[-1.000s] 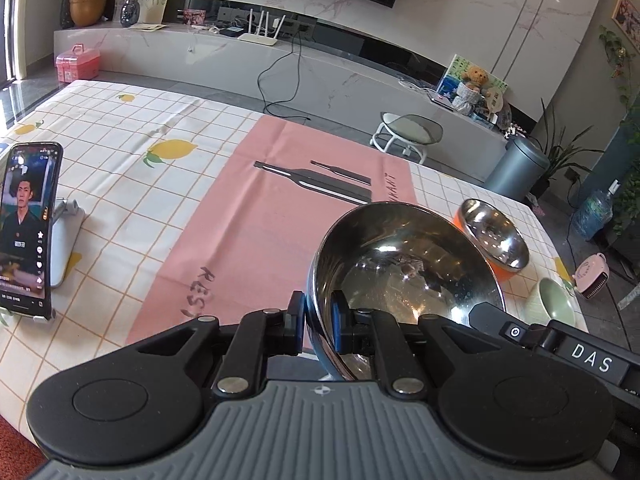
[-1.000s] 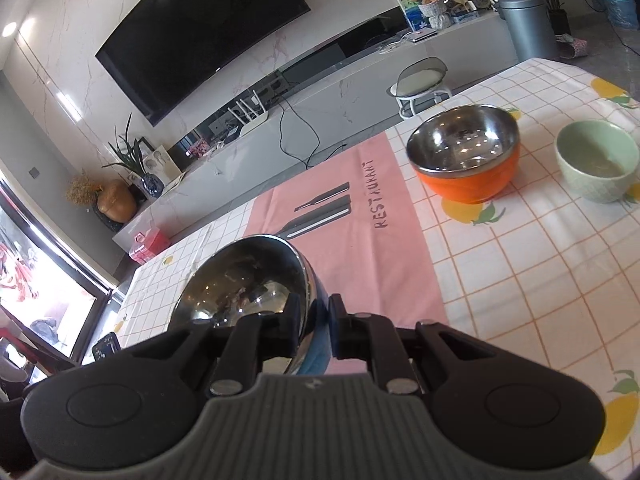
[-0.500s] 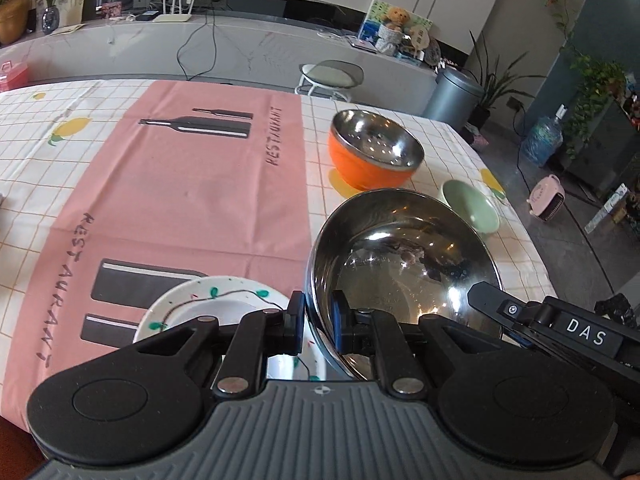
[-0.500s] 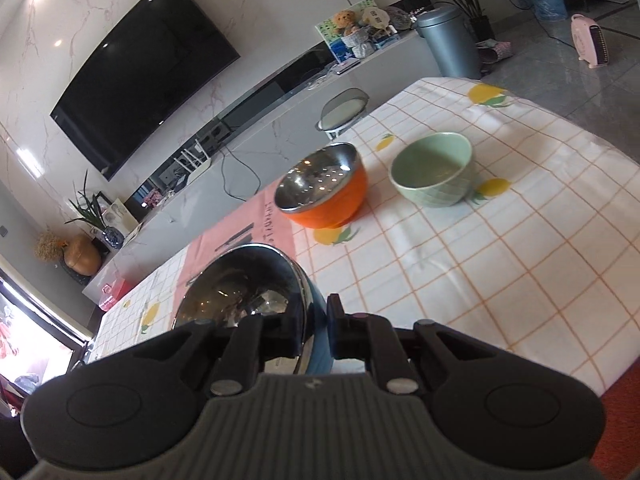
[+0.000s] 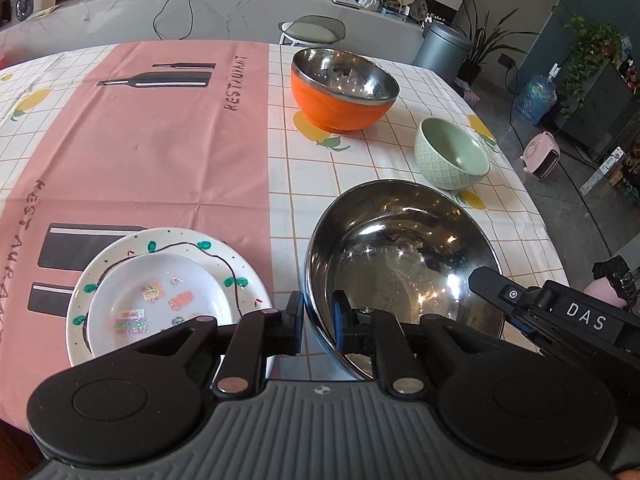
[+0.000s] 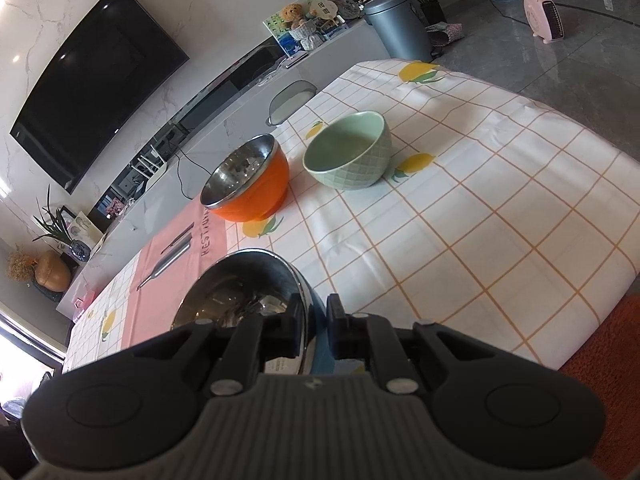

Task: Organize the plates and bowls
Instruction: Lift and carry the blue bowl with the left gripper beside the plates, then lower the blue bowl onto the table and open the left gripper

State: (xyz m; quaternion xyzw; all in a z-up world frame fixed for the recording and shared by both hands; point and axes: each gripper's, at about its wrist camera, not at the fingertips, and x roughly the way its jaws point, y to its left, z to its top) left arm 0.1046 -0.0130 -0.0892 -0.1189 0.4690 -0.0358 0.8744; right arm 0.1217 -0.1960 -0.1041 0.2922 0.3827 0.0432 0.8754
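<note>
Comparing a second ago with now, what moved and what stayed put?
The steel bowl, clamped by both the left gripper and right gripper, was carried across the table toward the orange bowl and green bowl; the stacked plates came into view. Both grips, and both resting bowls, stayed unchanged.

Three bowls were in sight: one large steel bowl (image 5: 400,264) over the table's near edge, one orange bowl (image 5: 340,92) with a steel lining and one green bowl (image 5: 452,154), both toward the far right corner. Two plates sat stacked near the near edge, a small white plate (image 5: 156,300) on a leaf-patterned plate (image 5: 224,256) (five dishes altogether). Two grippers were also visible, the left gripper (image 5: 318,322) and the right gripper (image 6: 316,326).
</note>
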